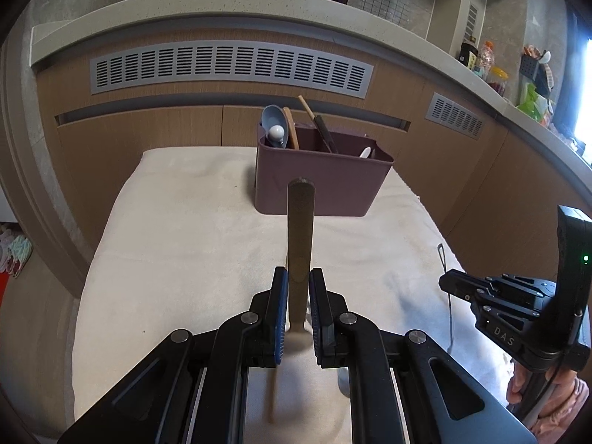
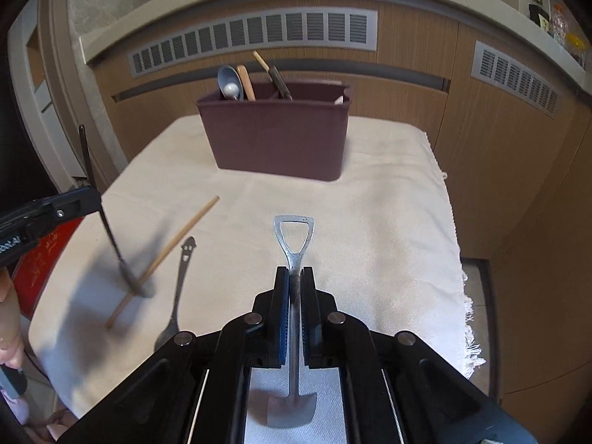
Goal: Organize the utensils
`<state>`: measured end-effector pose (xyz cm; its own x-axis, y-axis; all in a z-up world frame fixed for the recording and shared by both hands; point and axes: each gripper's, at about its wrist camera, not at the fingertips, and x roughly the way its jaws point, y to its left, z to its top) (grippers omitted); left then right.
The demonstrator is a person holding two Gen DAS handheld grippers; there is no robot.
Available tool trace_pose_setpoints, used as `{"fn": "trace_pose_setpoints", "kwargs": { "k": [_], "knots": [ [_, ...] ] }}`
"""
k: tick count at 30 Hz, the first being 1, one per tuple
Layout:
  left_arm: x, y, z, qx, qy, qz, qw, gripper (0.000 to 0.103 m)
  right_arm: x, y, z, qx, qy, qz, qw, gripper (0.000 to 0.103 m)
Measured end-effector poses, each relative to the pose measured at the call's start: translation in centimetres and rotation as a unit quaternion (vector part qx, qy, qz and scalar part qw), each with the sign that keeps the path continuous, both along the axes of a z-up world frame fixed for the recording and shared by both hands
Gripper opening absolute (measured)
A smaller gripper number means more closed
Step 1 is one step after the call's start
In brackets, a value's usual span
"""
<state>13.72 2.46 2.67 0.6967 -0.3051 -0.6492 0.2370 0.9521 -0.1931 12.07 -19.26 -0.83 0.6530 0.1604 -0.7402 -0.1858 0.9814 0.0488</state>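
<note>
On a cream cloth (image 2: 333, 199) spread over the table stands one maroon utensil caddy (image 2: 277, 137), set toward the far edge, just in front of a wood-panelled wall with two grey vent grilles (image 1: 229, 68). From the caddy's rim rise four things that can be counted with confidence: one blue-grey spoon (image 1: 272, 116) with a small white ball-like end in front of it, one pale wooden spoon (image 1: 290, 122) touching it, and one dark-handled stick with a light wooden tip (image 1: 318, 122) leaning to the right. A white tip (image 1: 365, 152) also peeks out of the right-hand compartment; what it belongs to cannot be told.

Two grippers are in view. The left gripper (image 1: 299, 296) is clenched on one dark, flat-handled utensil (image 1: 300, 229), whose handle points up toward the caddy; seen from the right wrist its lower end hangs just above the cloth, blurred. The right gripper (image 2: 295, 296) is clamped on one small metal shovel-shaped spoon (image 2: 295, 248), gripped at the shaft, with the open triangular handle ahead of the pads and the blade below, above the cloth.

Two utensils lie loose on the cloth, at the near left in the right wrist view: one wooden chopstick (image 2: 166, 255), lying diagonally, and one dark metal spoon (image 2: 177, 292) with a cut-out face on its handle end, just beside it.
</note>
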Motion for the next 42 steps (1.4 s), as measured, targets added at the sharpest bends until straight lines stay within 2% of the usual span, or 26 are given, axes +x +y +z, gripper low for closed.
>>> {"fn": "trace_pose_setpoints", "kwargs": {
  "k": [14,25,31,35,37,39,42],
  "knots": [
    [-1.9,-1.1,3.9,-0.006,-0.042,-0.02,0.9989,0.012,-1.7,-0.2,4.5,0.016,-0.063,0.015,0.998,0.005],
    [-2.6,-1.9,5.6,-0.005,-0.059,-0.032,0.9977,0.012,-2.6,-0.1,6.9,0.015,-0.095,0.024,0.995,0.003],
    [-2.4,-2.2,8.4,-0.001,-0.095,-0.038,0.9948,0.012,-2.5,-0.1,9.3,0.002,-0.127,0.029,0.991,0.003],
    [-2.0,-1.9,9.0,-0.001,-0.1,-0.035,0.9943,0.012,-1.2,-0.4,8.5,-0.021,-0.106,0.021,0.994,0.003],
    [-1.9,-1.6,8.5,-0.001,-0.098,-0.031,0.9947,0.012,-0.3,-1.4,6.6,-0.025,-0.075,0.007,0.997,0.009],
    [-1.8,-1.2,7.7,-0.001,-0.094,-0.022,0.9954,0.012,0.5,-3.0,4.3,-0.009,-0.039,-0.018,0.999,0.03],
    [-1.3,-0.6,6.2,-0.012,-0.076,-0.019,0.9969,0.012,1.7,-5.0,0.1,0.013,0.021,-0.065,0.998,0.031]
  ]
}}
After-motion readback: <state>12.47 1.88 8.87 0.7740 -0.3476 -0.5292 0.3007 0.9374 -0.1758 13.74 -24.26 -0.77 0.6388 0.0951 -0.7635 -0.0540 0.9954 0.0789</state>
